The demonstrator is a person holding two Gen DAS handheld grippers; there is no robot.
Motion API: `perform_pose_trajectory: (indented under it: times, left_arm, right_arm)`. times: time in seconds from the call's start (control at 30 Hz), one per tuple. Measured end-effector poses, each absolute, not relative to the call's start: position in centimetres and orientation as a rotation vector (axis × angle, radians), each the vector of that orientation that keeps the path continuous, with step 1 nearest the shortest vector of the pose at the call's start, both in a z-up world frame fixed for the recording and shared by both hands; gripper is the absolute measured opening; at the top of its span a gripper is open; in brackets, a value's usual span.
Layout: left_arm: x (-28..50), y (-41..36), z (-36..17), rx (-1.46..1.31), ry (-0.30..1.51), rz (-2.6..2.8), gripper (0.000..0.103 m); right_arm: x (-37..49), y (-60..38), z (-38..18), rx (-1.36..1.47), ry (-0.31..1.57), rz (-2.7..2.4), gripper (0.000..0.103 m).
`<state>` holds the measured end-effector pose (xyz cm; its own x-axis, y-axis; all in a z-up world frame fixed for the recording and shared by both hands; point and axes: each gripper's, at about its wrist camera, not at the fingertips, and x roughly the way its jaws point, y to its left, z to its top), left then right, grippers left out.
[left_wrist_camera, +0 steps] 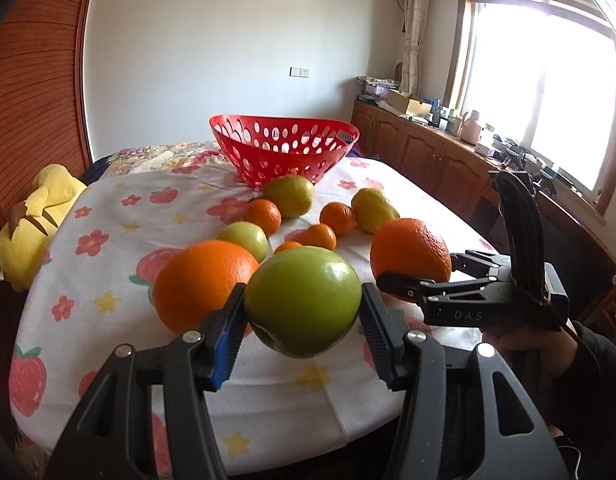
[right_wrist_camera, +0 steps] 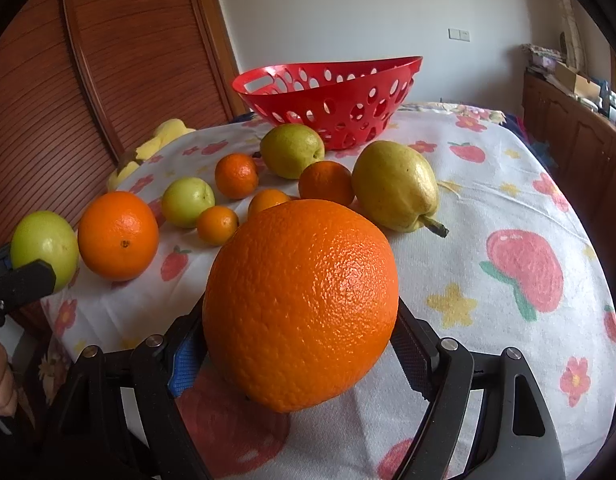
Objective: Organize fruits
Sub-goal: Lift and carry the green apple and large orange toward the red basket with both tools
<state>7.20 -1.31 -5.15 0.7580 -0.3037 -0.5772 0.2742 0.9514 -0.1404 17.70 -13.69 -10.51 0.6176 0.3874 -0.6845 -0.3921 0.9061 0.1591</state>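
My left gripper (left_wrist_camera: 303, 308) is shut on a green apple (left_wrist_camera: 303, 300) near the table's front edge; the apple also shows in the right wrist view (right_wrist_camera: 44, 246). My right gripper (right_wrist_camera: 300, 340) is shut on a large orange (right_wrist_camera: 302, 300), seen in the left wrist view (left_wrist_camera: 410, 250) to the right of the apple. A second large orange (left_wrist_camera: 202, 280) lies on the cloth beside the apple. Further back lie a small green apple (left_wrist_camera: 244, 238), several tangerines (left_wrist_camera: 264, 214) and two pears (left_wrist_camera: 290, 194). A red perforated basket (left_wrist_camera: 284, 148) stands at the far side.
The table (left_wrist_camera: 108, 240) has a white cloth with fruit and flower prints. A yellow plush toy (left_wrist_camera: 32, 216) sits off its left edge. A wooden slatted door is on the left, and wooden cabinets (left_wrist_camera: 428, 152) with clutter run under the window on the right.
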Motion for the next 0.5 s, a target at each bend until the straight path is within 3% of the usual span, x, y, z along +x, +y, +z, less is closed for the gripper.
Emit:
perform_pose_trajectory:
  times: [0.5]
  left_arm:
    - [12.2, 0.2, -1.4, 0.005, 0.548, -0.338, 0.054]
  right_arm:
    - [19.7, -14.1, -5.1, -0.022, 0.664, 0.523, 0.083]
